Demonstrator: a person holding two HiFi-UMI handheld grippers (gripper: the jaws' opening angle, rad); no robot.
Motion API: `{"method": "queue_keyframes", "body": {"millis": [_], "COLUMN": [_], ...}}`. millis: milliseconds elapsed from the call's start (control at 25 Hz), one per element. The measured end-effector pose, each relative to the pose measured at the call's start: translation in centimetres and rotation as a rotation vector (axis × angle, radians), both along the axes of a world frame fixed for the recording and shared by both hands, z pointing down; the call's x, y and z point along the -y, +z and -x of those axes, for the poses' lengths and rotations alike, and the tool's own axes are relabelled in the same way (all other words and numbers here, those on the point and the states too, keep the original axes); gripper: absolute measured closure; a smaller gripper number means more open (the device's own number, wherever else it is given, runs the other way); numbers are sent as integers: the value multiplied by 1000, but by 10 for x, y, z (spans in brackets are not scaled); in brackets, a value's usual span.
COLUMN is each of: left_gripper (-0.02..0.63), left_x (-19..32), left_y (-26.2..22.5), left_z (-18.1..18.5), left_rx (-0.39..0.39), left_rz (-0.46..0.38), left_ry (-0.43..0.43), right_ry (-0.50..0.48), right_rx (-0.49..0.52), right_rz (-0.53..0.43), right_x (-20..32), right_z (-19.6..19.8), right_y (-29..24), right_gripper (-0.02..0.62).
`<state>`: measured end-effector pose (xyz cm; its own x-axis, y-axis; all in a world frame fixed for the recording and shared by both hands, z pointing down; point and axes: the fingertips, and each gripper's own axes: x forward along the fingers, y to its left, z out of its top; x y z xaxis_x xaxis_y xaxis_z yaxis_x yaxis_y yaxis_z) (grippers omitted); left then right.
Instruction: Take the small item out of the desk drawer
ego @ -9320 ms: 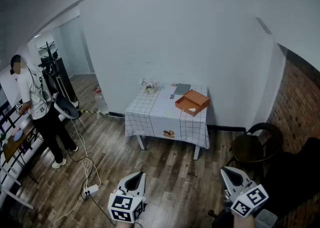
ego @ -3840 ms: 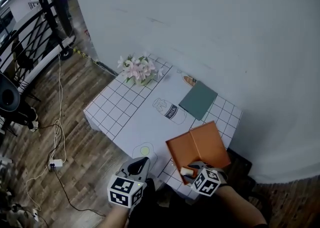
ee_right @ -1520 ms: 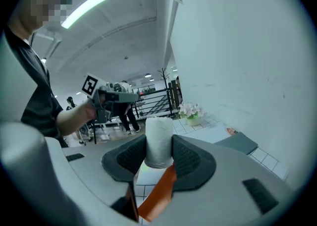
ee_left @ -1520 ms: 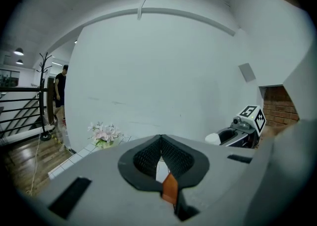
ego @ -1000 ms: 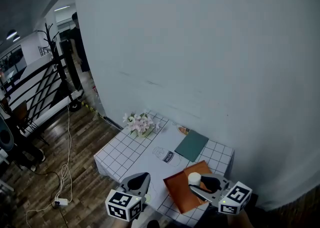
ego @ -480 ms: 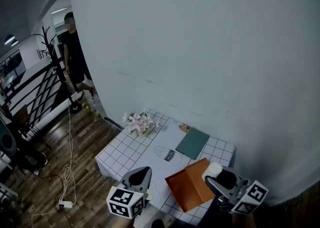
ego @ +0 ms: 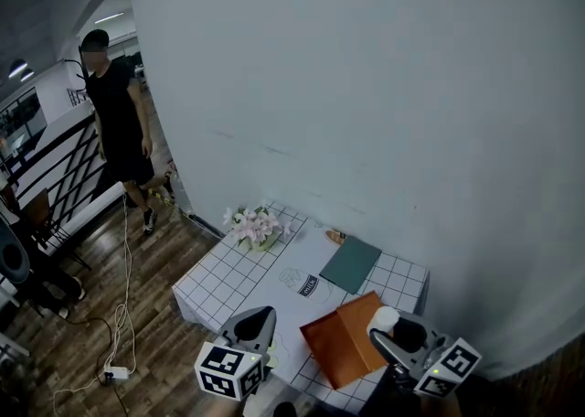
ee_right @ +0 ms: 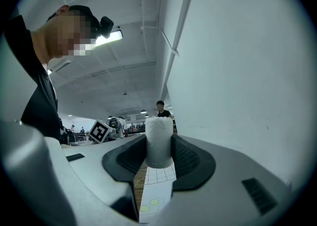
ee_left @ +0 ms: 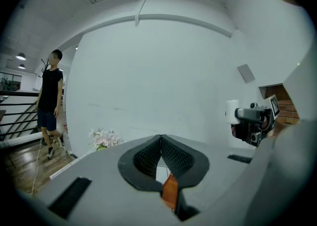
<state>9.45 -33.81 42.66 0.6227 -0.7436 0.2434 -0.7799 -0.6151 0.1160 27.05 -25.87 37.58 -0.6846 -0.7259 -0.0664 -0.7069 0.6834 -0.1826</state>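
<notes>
A small white cylinder [ee_right: 158, 141] stands upright between the pads of my right gripper [ee_right: 158, 146], which is shut on it. In the head view that gripper [ego: 391, 327] holds the white cylinder [ego: 382, 318] in the air by the right edge of the open orange drawer box [ego: 343, 347], which lies on the checked table [ego: 238, 283]. My left gripper [ego: 260, 317] hovers near the table's front edge, its jaws shut with nothing in them [ee_left: 160, 139]. From the left gripper view the right gripper [ee_left: 251, 120] and the cylinder [ee_left: 231, 112] show at the right.
A vase of pink flowers [ego: 252, 226], a green book [ego: 351, 264] and a printed milk label [ego: 307, 285] lie on the table against the white wall. A person in black [ego: 114, 122] walks at the back left by a railing [ego: 46, 209]. Cables and a power strip [ego: 113, 372] lie on the wooden floor.
My right gripper has carried the white cylinder from over the drawer box to the right, then settled slightly back. The person at the back left has walked forward into fuller view. The left gripper stays put.
</notes>
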Motion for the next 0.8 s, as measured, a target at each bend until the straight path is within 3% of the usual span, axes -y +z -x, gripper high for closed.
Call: {"method": "queue_keyframes", "body": {"millis": [800], "left_gripper": [595], "left_x": [2], "left_y": [6], "left_z": [2], "left_rx": [12], "left_rz": [6], "left_ry": [-19], "right_ry": [-10], "right_rx": [-38], "right_rz": [16], "right_x": [12], "right_z": [0], "right_y": [7], "right_gripper": [439]}}
